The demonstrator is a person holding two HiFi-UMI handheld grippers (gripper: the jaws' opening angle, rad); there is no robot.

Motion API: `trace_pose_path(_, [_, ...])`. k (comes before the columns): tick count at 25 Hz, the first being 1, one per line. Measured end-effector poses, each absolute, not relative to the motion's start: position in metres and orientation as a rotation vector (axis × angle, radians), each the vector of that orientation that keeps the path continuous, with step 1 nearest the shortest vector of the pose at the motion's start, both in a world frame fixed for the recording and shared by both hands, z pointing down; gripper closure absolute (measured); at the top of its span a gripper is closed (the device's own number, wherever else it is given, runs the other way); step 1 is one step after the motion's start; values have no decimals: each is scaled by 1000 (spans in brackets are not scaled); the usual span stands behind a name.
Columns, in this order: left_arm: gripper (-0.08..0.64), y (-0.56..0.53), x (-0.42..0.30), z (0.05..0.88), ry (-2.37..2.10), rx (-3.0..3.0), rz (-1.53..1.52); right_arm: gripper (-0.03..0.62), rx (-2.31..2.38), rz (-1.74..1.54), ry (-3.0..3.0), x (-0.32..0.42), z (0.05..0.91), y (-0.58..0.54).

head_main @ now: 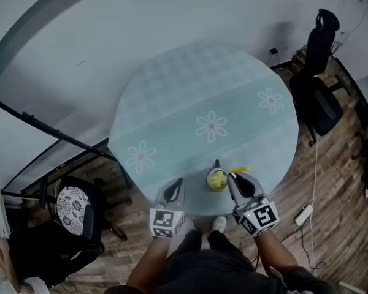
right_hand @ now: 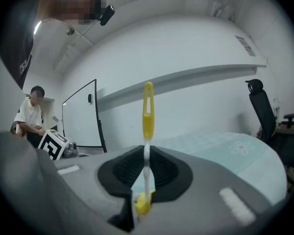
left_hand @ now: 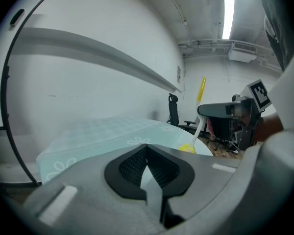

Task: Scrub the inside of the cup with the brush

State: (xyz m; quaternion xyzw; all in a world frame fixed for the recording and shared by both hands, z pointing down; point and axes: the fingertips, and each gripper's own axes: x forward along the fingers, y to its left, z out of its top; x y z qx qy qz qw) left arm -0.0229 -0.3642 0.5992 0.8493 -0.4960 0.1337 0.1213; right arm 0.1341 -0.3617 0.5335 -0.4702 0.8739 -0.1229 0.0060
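Note:
A small cup point(head_main: 217, 180) with a yellow inside stands near the front edge of the round table point(head_main: 190, 90). The brush point(head_main: 239, 170) leans out of it, its yellow handle end pointing right. My right gripper point(head_main: 232, 176) is just right of the cup, shut on the brush's thin white shaft point(right_hand: 146, 168); the yellow handle point(right_hand: 148, 112) stands above the jaws. My left gripper point(head_main: 180, 181) is left of the cup and apart from it, shut on nothing point(left_hand: 147, 148). From the left gripper view the brush point(left_hand: 200, 93) shows tilted, and the cup is hidden behind the gripper body.
The table carries a pale blue cloth with flower prints point(head_main: 211, 127). A black office chair point(head_main: 319, 97) stands to the far right and another chair point(head_main: 73, 207) to the near left. A power strip point(head_main: 303, 214) lies on the wood floor. A seated person point(right_hand: 32, 115) is off to the left.

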Motion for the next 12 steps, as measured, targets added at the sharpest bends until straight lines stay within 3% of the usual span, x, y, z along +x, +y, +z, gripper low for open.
trace_pose_path(12, [560,-364,-13,640,-1389,2457,408,555,-1516,-436,2650,143,549,-376])
